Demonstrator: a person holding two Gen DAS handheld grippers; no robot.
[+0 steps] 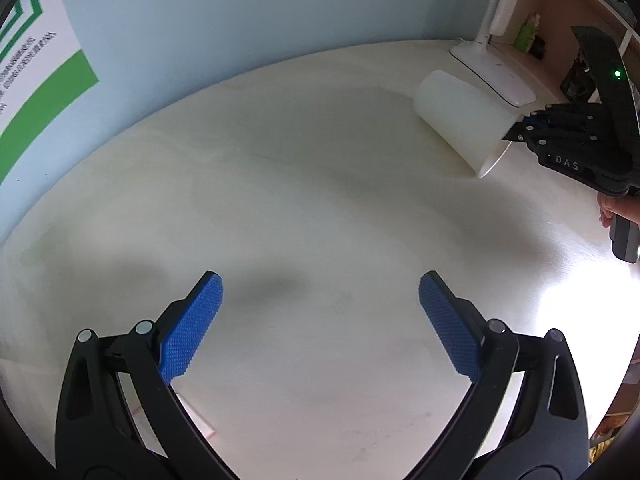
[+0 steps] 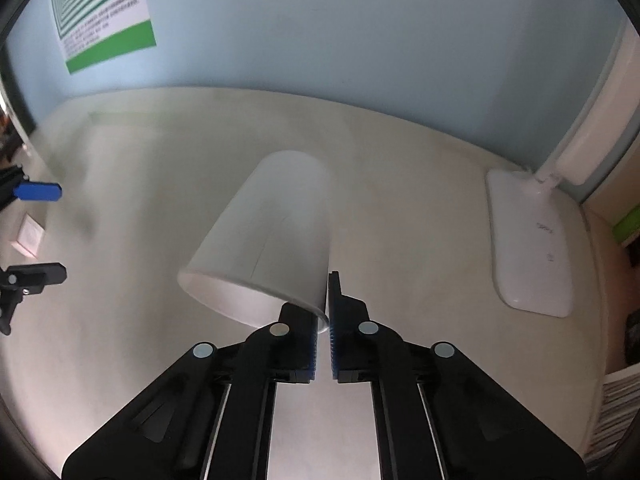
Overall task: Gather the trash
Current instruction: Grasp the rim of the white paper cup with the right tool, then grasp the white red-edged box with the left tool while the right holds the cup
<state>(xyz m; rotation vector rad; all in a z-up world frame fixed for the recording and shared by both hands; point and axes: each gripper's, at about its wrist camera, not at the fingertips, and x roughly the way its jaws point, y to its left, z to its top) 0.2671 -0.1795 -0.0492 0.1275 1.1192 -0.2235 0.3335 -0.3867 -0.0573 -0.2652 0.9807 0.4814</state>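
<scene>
A white paper cup (image 2: 276,228) is tipped on its side, its open mouth toward the camera, and my right gripper (image 2: 323,300) is shut on its rim, one finger inside and one outside. The cup (image 1: 460,120) and the right gripper (image 1: 520,130) also show at the upper right of the left wrist view. My left gripper (image 1: 320,292) is open and empty, held over the pale desk (image 1: 300,180). Its fingers (image 2: 38,192) show at the left edge of the right wrist view.
A white desk lamp (image 2: 532,240) stands at the back right, near a wooden shelf (image 1: 552,20) with small items. A small white and pink paper piece (image 2: 28,236) lies on the desk under the left gripper. A green and white poster (image 2: 104,12) hangs on the blue wall.
</scene>
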